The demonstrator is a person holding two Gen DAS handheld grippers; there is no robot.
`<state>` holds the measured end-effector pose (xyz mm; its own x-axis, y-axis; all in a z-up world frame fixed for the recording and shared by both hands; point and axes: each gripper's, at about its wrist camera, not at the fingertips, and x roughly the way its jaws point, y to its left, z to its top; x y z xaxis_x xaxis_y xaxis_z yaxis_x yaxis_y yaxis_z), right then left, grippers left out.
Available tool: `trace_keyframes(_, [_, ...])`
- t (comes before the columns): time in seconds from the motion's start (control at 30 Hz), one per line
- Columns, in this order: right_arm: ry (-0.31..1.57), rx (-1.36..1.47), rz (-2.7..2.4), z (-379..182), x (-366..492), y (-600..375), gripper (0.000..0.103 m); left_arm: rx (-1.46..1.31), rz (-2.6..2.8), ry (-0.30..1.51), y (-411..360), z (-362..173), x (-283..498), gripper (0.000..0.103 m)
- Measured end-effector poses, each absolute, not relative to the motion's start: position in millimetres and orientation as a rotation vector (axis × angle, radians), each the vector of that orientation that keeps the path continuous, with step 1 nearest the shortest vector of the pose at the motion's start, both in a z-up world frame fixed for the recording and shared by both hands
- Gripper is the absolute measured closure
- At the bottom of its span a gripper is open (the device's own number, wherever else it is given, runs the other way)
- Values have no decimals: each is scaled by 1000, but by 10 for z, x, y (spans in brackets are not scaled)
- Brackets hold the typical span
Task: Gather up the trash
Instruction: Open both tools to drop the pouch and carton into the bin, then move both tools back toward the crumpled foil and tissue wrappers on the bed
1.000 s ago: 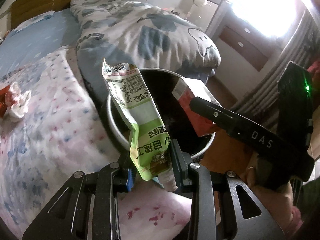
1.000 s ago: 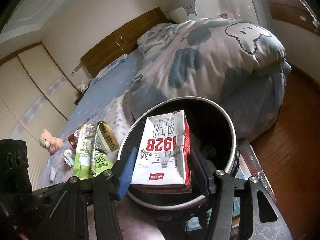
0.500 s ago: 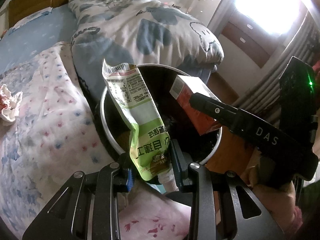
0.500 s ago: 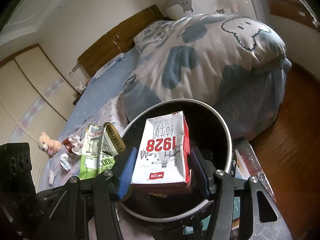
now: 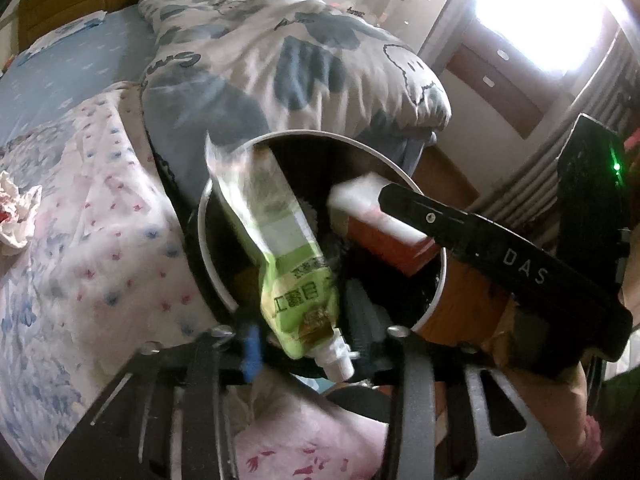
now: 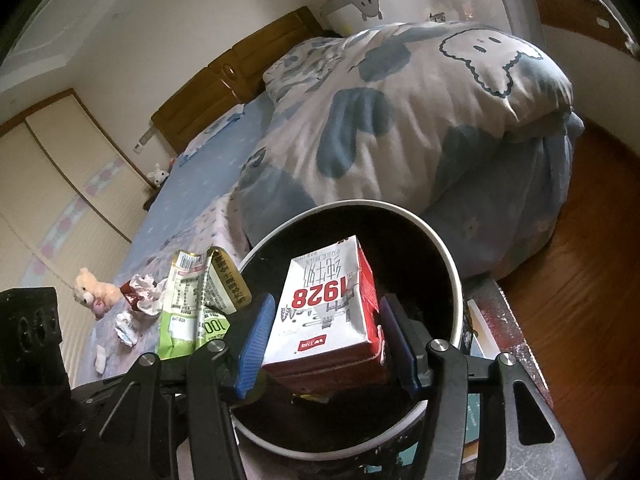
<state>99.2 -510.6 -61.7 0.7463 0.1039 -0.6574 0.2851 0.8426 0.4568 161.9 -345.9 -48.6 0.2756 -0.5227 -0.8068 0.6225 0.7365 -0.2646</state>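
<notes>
A round black trash bin with a white rim [image 5: 206, 216] [image 6: 448, 252] stands beside the bed. My left gripper [image 5: 304, 336] has opened; the green-and-white spouted pouch [image 5: 288, 256] [image 6: 192, 304] sits loose and blurred between its fingers, over the bin's mouth. My right gripper [image 6: 324, 340] has spread its blue-padded fingers; the red-and-white "1928" milk carton [image 6: 328, 312] [image 5: 380, 220] stands between them with gaps on both sides, over the bin.
Crumpled tissues and wrappers [image 6: 140, 296] [image 5: 16, 216] lie on the flowered bedsheet [image 5: 80, 240]. A small teddy bear [image 6: 92, 288] sits on the bed. A folded blue-patterned duvet [image 6: 400, 112] lies behind the bin. Wooden floor [image 6: 580, 280] is to the right.
Both grippers moved further over the bin, then opened. The pouch is slipping down, blurred; the carton is no longer pinched.
</notes>
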Motion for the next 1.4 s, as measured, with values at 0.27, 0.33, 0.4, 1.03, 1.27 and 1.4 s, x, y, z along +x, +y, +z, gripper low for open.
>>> trace_keyframes(0.27, [707, 606, -125, -587, 928, -5152, 30, 62, -735, 1021, -3206, -464, 1566, 42])
trace_keyframes(0.33, [700, 607, -125, -564, 905, -5133, 25, 49, -714, 1021, -3094, -482, 1543, 42])
trace_keyframes(0.4, [691, 607, -119, -539, 877, -5086, 20, 33, -693, 1021, -2965, -502, 1524, 42])
trace_keyframes(1.03, [727, 493, 57, -472, 1014, -3922, 9, -141, -429, 996, -1367, -648, 1412, 42])
trace_keyframes(1.27, [764, 453, 110, -519, 1137, -3507, 8, -197, -364, 989, -926, -682, 1424, 42])
trace_keyframes(1.4, [776, 439, 132, -536, 1203, -3336, 8, -217, -333, 987, -775, -701, 1459, 41])
